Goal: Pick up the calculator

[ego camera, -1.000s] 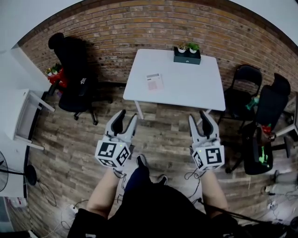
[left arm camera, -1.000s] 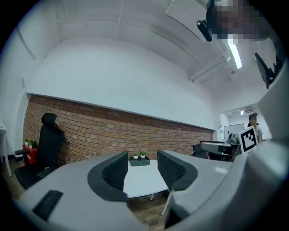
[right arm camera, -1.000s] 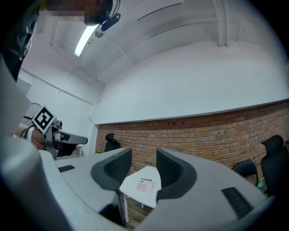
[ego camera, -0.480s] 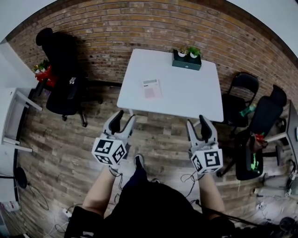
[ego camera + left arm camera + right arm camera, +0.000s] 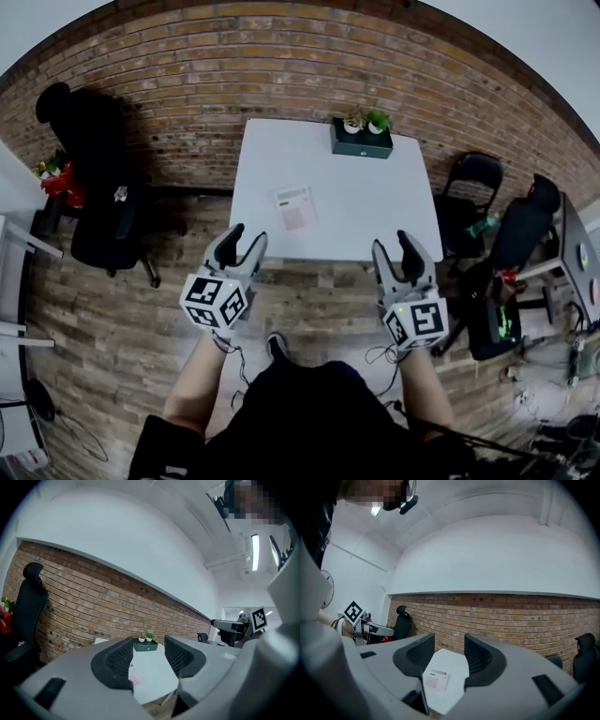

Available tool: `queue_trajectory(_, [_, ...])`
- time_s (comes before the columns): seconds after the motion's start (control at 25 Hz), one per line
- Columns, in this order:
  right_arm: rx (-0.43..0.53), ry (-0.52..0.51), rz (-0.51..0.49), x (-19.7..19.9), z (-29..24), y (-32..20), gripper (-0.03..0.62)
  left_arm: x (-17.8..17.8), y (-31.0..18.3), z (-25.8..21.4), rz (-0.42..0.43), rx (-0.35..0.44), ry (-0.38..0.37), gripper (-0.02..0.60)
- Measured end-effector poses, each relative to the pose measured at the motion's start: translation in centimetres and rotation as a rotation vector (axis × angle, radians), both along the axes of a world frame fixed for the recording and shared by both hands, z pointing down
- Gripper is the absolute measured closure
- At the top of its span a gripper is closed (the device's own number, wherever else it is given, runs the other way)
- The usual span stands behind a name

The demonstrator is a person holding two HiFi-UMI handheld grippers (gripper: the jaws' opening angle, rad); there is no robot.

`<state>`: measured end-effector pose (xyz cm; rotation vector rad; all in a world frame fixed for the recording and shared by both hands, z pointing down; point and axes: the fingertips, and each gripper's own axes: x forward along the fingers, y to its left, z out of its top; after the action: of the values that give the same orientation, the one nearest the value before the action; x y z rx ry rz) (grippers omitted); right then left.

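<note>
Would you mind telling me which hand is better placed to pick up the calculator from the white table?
Probably the left. The calculator lies on the left half of the table, nearer the left tool than the right tool. Both are open, empty and short of it.

We see a white table (image 5: 370,216) standing on a wood-plank floor (image 5: 122,309). On its top lie two things, well apart: a pale calculator (image 5: 294,207), flat and left of the middle, and a dark planter box (image 5: 361,141) with two small plants at the far edge.
</note>
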<state>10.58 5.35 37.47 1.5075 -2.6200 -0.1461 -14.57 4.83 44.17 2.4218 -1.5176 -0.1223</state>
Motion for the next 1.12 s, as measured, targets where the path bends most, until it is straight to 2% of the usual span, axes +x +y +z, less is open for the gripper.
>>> queue_trajectory(0.36, [-0.074, -0.013, 0.027, -0.5, 2.6, -5.1, 0.416, -0.7, -5.7, 2.4, 0.053, -0.04, -0.007, 0.379])
queue_trajectory(0.52, [-0.112, -0.039, -0.006, -1.2, 4.7, -8.1, 0.414, -0.9, -7.7, 3.7, 0.037, -0.07, -0.019, 0.379])
queue_trajectory(0.72, [-0.11, -0.085, -0.062, -1.9, 5.5, -13.2, 0.418, -1.8, -11.5, 4.9, -0.008, -0.097, -0.076, 0.39])
queue_trajectory(0.92, [-0.121, -0.129, -0.115, -1.4, 5.4, -19.0, 0.419, -1.8, -16.4, 7.4, 0.007, -0.187, -0.032, 0.39])
queue_trajectory(1.12, [-0.193, -0.196, -0.155, -0.2, 7.3, -24.1, 0.43, -0.8, -21.0, 9.9, 0.015, -0.274, -0.091, 0.39])
